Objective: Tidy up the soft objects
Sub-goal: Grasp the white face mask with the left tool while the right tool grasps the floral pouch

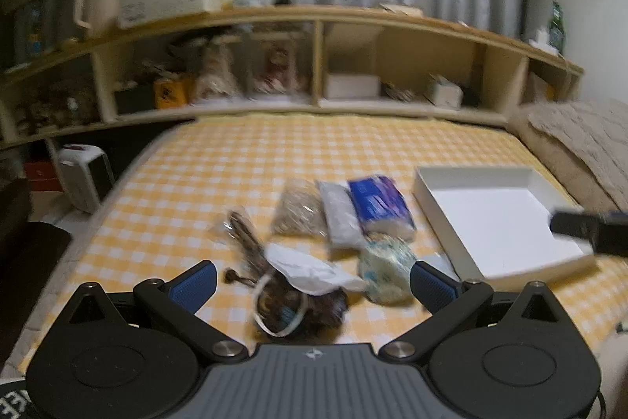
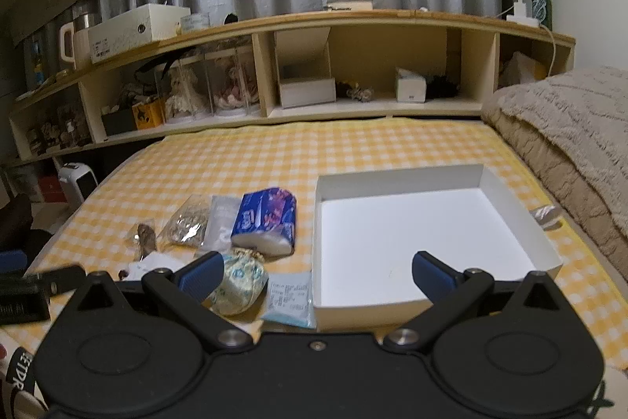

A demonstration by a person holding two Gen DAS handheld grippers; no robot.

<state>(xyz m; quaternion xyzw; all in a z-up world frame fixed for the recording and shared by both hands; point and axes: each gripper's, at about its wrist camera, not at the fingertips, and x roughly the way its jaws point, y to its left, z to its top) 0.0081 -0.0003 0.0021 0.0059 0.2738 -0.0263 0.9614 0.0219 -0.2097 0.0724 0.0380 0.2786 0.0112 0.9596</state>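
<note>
Soft items lie on the yellow checked bed: a blue tissue pack [image 1: 378, 205] [image 2: 265, 220], a grey pouch [image 1: 339, 218] [image 2: 221, 220], a clear bag of beige bits [image 1: 300, 209] [image 2: 186, 222], a pale patterned drawstring pouch [image 1: 386, 268] [image 2: 239, 283], a white face mask [image 1: 310, 269] over a dark brown bundle [image 1: 302, 305], and a light blue packet [image 2: 290, 299]. An empty white box [image 1: 498, 218] [image 2: 416, 234] sits to the right. My left gripper [image 1: 312, 279] is open above the mask. My right gripper [image 2: 316, 273] is open over the box's near edge.
A wooden shelf unit [image 2: 333, 22] full of boxes and figurines runs behind the bed. A beige blanket [image 2: 569, 128] is piled at the right. A white heater [image 1: 84, 179] stands on the floor at the left. The other gripper shows at the right edge [image 1: 588, 228].
</note>
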